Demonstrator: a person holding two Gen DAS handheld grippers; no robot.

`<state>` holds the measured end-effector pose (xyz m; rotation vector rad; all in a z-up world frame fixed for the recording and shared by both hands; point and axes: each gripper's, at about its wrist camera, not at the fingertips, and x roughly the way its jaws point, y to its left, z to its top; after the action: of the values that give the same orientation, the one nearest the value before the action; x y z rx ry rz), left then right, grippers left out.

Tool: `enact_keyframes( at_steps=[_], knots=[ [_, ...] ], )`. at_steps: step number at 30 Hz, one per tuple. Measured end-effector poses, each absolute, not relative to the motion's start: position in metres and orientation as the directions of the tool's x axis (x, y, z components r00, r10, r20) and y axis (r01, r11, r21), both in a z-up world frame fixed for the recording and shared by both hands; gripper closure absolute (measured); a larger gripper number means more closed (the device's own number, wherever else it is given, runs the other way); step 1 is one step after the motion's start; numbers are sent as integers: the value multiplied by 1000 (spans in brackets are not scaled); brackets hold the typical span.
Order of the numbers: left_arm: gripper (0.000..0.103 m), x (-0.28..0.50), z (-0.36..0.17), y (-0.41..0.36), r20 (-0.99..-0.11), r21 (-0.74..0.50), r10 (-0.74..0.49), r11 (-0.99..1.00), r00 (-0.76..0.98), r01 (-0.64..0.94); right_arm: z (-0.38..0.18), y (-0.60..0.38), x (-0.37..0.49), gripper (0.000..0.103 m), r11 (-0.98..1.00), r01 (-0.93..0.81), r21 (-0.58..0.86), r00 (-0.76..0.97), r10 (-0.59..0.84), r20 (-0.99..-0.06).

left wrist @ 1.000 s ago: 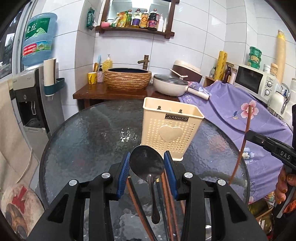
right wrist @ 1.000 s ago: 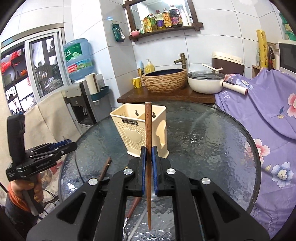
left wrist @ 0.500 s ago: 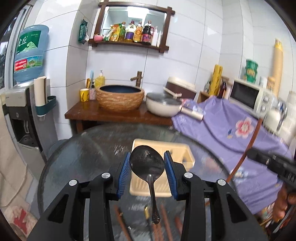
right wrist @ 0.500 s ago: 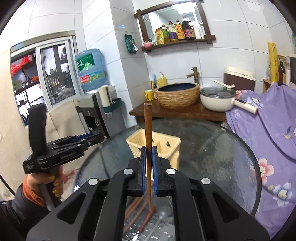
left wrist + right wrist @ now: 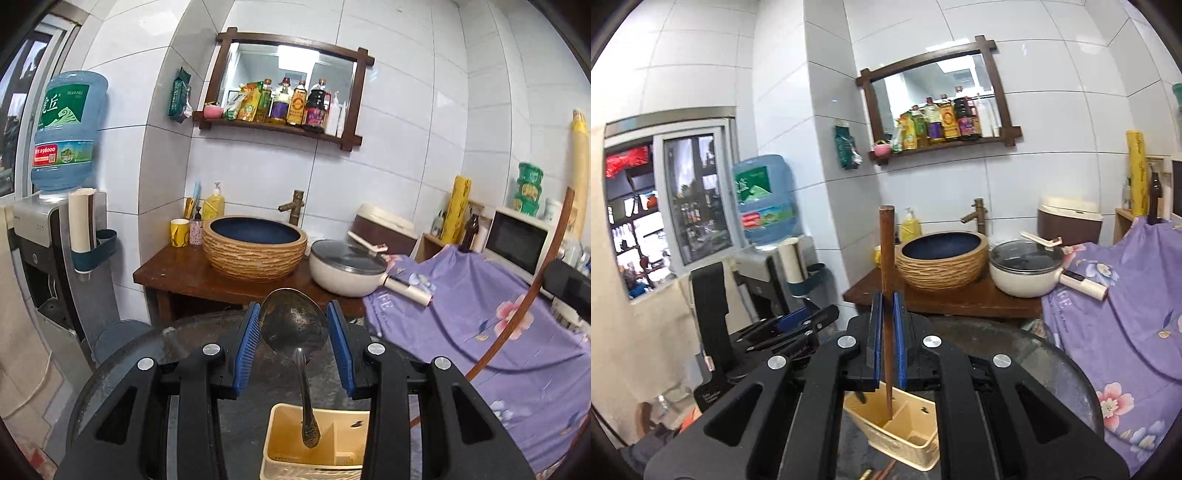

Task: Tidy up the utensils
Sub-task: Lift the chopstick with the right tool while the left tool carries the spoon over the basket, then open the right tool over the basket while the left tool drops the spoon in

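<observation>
Our left gripper (image 5: 293, 332) pinches a metal spoon (image 5: 294, 325) by its bowl, handle over the cream utensil caddy (image 5: 284, 443). Our right gripper (image 5: 887, 332) clamps a wooden chopstick (image 5: 887, 258), tip inside the caddy.

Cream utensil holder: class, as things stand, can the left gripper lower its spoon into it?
Probably yes: the left gripper holds the spoon handle-down over the holder's open compartment, with nothing visible between.
</observation>
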<state>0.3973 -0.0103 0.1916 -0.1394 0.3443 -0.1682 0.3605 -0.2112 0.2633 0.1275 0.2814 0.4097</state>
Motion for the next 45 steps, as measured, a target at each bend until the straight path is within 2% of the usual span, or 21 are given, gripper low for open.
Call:
enact_keyframes(
  at_steps=[4,11,22,30,31,33,35,36,37,38,39,40,42,43,45],
  knots=[
    [66,411,157,-13,-391,-184,-208,972,897,145,225,-207,379,96,925,-341,166,878,377,-295],
    [67,414,122,-18,-440,-163,-213,974,872,156,166,-201,401,96,931,-314,187,844,364,-393],
    [66,415,90,-25,-499,-134,-214,976,840,169,139,-208,415,96,931,-282,231,825,358,-437],
    [65,410,90,-30,-490,-104,-189,982,851,159,127,-215,422,96,941,-240,239,827,328,-458],
    [63,409,91,-30,-489,-101,-188,982,852,159,126,-216,422,96,942,-236,238,831,322,-454],
    [37,405,94,-29,-481,-87,-175,985,859,152,125,-217,419,96,945,-230,231,837,313,-448],
    [27,395,98,-26,-445,-75,-160,987,881,141,125,-218,414,94,950,-228,214,846,302,-440],
    [24,390,100,-25,-432,-70,-156,988,888,140,125,-218,410,85,953,-227,200,852,294,-433],
    [22,384,103,-22,-421,-67,-156,988,894,140,125,-218,406,65,954,-230,190,856,292,-427],
    [17,378,105,-20,-412,-69,-154,988,898,138,125,-219,399,52,957,-232,176,863,286,-416],
    [11,372,105,-16,-401,-73,-151,989,904,132,125,-219,391,34,960,-228,163,874,276,-400],
    [9,361,105,-10,-386,-79,-142,990,912,120,125,-219,384,28,962,-226,154,881,269,-389],
    [6,347,102,-5,-381,-78,-132,991,915,111,122,-218,366,23,971,-216,105,893,240,-382],
    [6,338,98,-2,-392,-65,-116,993,912,98,120,-217,362,15,971,-219,97,891,239,-386],
    [6,325,88,2,-425,-33,-86,996,901,80,110,-215,350,6,974,-213,81,882,228,-413]
  ],
)
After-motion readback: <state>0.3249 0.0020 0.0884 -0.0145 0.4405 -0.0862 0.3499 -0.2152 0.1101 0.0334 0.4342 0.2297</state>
